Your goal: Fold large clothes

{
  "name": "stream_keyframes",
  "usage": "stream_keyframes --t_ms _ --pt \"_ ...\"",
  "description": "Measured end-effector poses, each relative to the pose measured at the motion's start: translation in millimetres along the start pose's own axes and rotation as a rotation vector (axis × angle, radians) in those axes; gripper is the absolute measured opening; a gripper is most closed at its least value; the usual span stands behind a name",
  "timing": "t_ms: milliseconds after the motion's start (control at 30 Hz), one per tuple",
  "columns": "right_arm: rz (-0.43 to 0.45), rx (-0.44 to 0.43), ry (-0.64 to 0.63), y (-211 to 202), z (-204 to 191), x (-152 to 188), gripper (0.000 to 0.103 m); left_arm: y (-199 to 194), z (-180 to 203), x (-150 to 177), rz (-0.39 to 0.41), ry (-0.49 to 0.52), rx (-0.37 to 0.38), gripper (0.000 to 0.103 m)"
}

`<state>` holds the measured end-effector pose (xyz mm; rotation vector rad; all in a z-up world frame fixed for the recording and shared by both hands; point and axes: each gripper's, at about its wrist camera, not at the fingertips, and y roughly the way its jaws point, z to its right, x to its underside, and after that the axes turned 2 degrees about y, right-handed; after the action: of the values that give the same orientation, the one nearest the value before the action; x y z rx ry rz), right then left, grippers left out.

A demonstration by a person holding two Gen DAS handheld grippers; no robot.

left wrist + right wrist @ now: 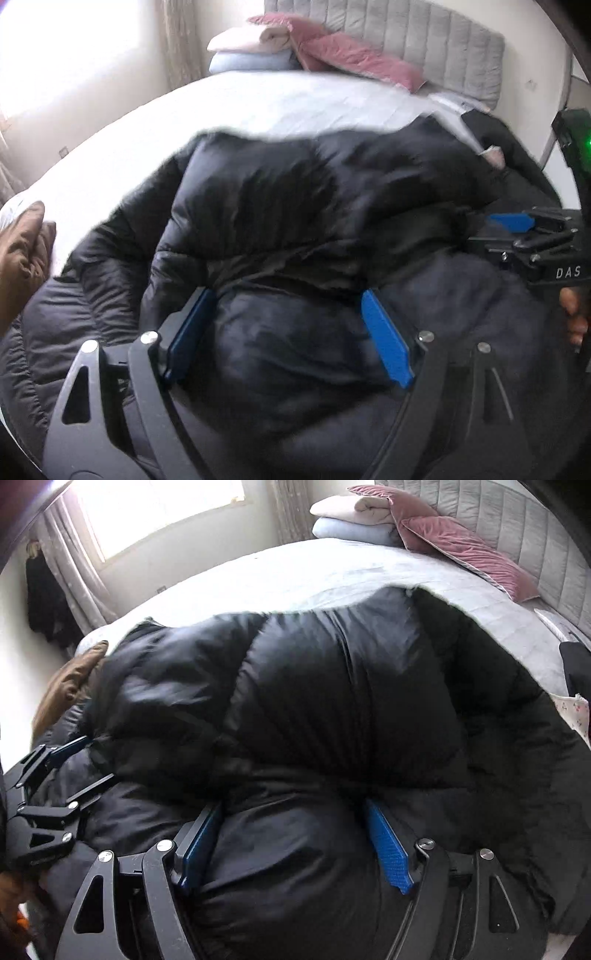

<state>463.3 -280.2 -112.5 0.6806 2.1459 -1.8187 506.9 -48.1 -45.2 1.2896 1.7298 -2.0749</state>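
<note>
A large black puffer jacket (295,206) lies bunched on the bed and fills both views (332,701). My left gripper (288,306) is open, its blue fingers (384,339) spread wide and pressed down onto the jacket's padding. My right gripper (293,816) is open too, its blue fingers (388,845) spread wide and sunk into a puffy fold. The right gripper shows at the right edge of the left wrist view (517,225). The left gripper shows at the left edge of the right wrist view (77,760).
The bed (295,576) has a white-grey cover and a grey padded headboard (424,40). Pink cushions (461,550) and folded pale clothes (354,517) lie at its head. A brown garment (22,258) lies at the left. A window (159,509) is behind.
</note>
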Motion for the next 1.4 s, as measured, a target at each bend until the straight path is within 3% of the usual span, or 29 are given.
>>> stream_keyframes --t_ms 167,267,367,433,500,700,767,933,1133,1400 --pt "0.029 -0.026 0.055 -64 38 12 0.08 -35 26 -16 0.07 -0.022 0.079 0.083" --pt "0.037 -0.01 0.107 -91 68 25 0.081 -35 45 -14 0.068 -0.013 0.127 0.084" --pt "0.034 0.02 0.164 -105 101 39 0.081 -4 68 5 -0.049 0.009 0.159 0.084" --pt "0.035 0.035 0.215 -120 136 50 0.081 21 79 23 -0.127 0.041 0.121 0.085" --pt "0.03 0.05 0.265 -123 163 65 0.082 18 85 30 -0.094 0.076 0.078 0.085" --pt "0.072 0.078 0.438 -171 249 110 0.083 -23 75 21 -0.059 -0.022 0.127 0.085" --pt "0.092 0.055 0.544 -184 285 134 0.084 -40 72 19 -0.043 -0.049 0.134 0.092" --pt "0.132 0.015 0.822 -198 359 186 0.085 -63 73 21 -0.064 -0.059 0.126 0.094" --pt "0.196 0.022 1.072 -207 426 237 0.085 -78 72 26 -0.09 -0.048 0.126 0.095" --pt "0.255 -0.058 1.364 -182 479 294 0.085 -65 72 19 -0.082 -0.062 0.122 0.095"
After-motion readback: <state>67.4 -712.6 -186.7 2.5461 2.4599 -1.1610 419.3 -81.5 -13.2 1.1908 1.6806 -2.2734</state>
